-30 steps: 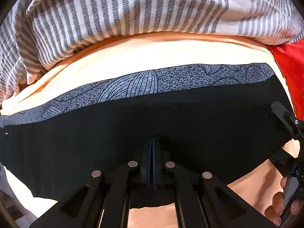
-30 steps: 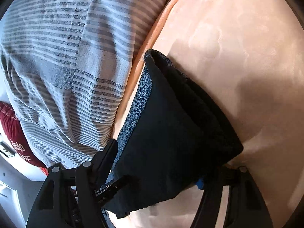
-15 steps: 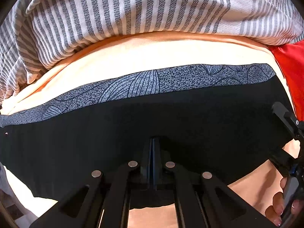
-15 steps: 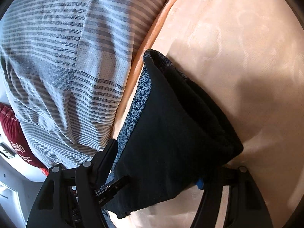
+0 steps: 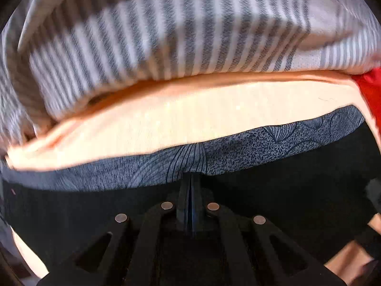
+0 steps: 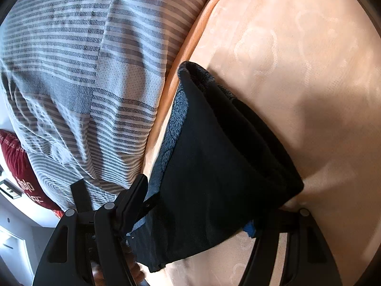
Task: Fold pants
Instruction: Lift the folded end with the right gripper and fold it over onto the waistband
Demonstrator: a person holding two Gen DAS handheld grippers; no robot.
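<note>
The black pants (image 5: 273,197) lie folded lengthwise on the peach bed sheet (image 5: 181,124), with a grey patterned layer (image 5: 238,147) showing along their far edge. My left gripper (image 5: 190,178) is shut, its tips pressed together on the pants near the patterned edge. In the right wrist view the pants (image 6: 214,166) drape between the fingers (image 6: 133,197) of my right gripper (image 6: 195,209), which stand wide apart. The right finger is hidden behind the cloth, and no pinch shows.
A grey and white striped blanket (image 5: 166,35) is piled along the far side of the bed, also seen in the right wrist view (image 6: 83,71). A red cloth (image 5: 369,90) lies at the far right. A dark red pillow (image 6: 21,166) sits beyond the blanket.
My left gripper has moved forward across the pants to the patterned edge, with motion blur in its view. The right gripper and the draped cloth have hardly moved.
</note>
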